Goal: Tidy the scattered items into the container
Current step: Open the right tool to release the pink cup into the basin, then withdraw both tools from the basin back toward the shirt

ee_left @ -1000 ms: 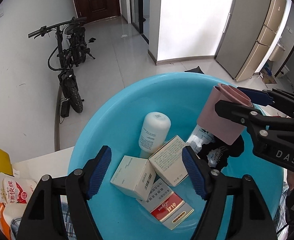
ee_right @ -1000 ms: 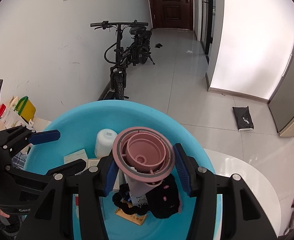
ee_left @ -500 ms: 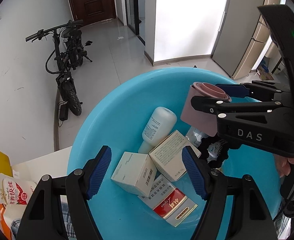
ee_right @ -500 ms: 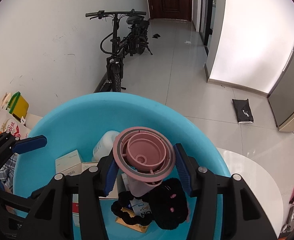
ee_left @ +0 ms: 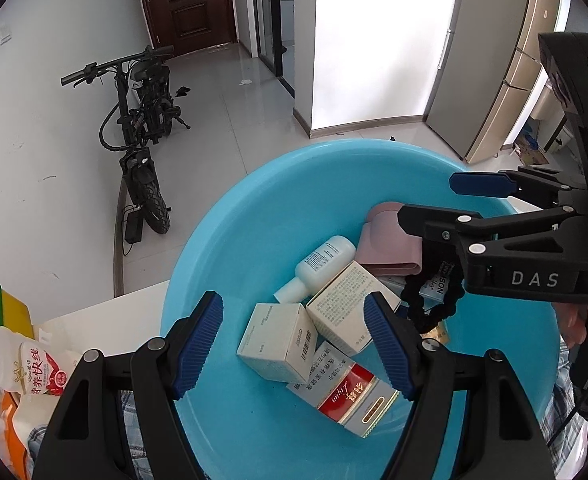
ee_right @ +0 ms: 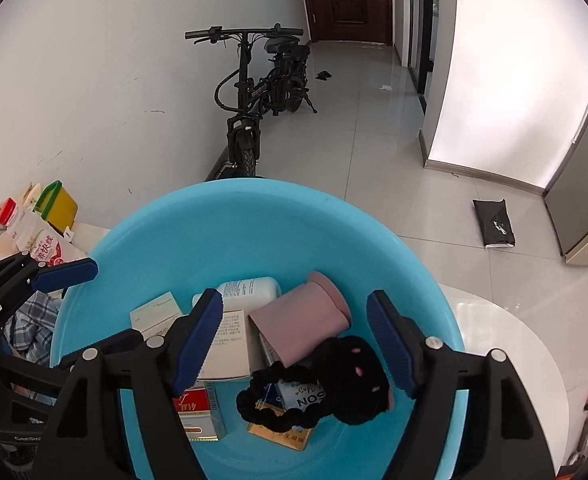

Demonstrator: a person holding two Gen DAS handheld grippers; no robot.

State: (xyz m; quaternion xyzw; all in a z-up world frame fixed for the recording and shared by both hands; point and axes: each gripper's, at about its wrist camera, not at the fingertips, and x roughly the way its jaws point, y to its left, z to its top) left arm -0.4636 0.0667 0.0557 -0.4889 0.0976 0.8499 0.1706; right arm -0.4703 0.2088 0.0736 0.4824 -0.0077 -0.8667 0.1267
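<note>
A blue basin holds a pink cup lying on its side, a white bottle, white boxes, a red and white box and a black hair tie. My right gripper is open and empty above the cup; it also shows in the left wrist view. My left gripper is open and empty above the boxes.
The basin stands on a white table. Snack bags and a yellow box lie at the left. A black electric bike leans by the wall on the tiled floor beyond.
My right gripper opened and let go of the pink cup, which now lies on its side in the basin. The right gripper drew back a little.
</note>
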